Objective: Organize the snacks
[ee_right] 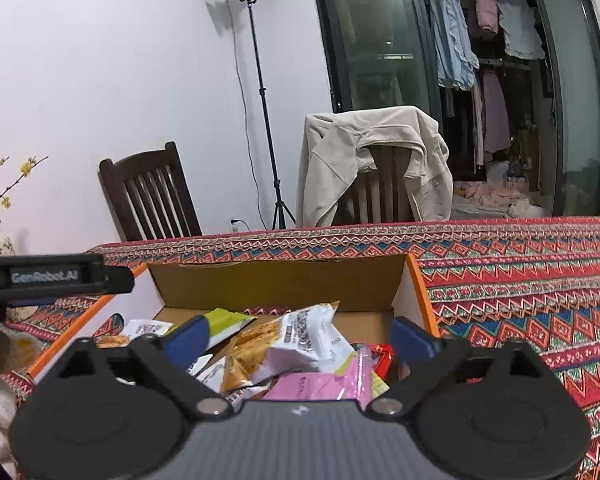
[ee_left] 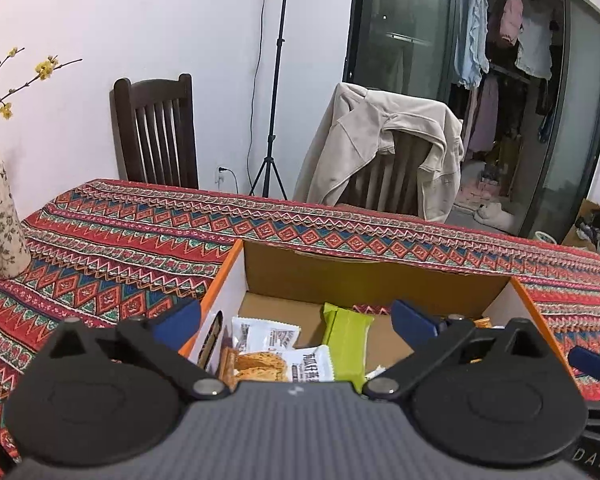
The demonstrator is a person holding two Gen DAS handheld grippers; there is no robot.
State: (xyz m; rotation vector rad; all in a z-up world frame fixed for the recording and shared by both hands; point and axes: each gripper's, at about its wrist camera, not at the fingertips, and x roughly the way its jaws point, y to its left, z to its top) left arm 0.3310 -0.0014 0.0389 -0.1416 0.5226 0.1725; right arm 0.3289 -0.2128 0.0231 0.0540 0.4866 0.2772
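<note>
Item: cardboard box point(ee_left: 364, 276), orange-edged, being kept on the patterned tablecloth point(ee_left: 120, 240); snack packets being held inside, including a green packet point(ee_left: 348, 344), a white packet point(ee_right: 300, 344) and a pink packet point(ee_right: 320, 384). Left gripper point(ee_left: 296, 316) and right gripper point(ee_right: 300, 334) are being held spread wide above the box, nothing being clasped.

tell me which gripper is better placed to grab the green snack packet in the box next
Left, probably. The green packet lies nearly centred between the open left gripper fingers. In the right gripper view it sits off to the left, behind one finger.
</note>
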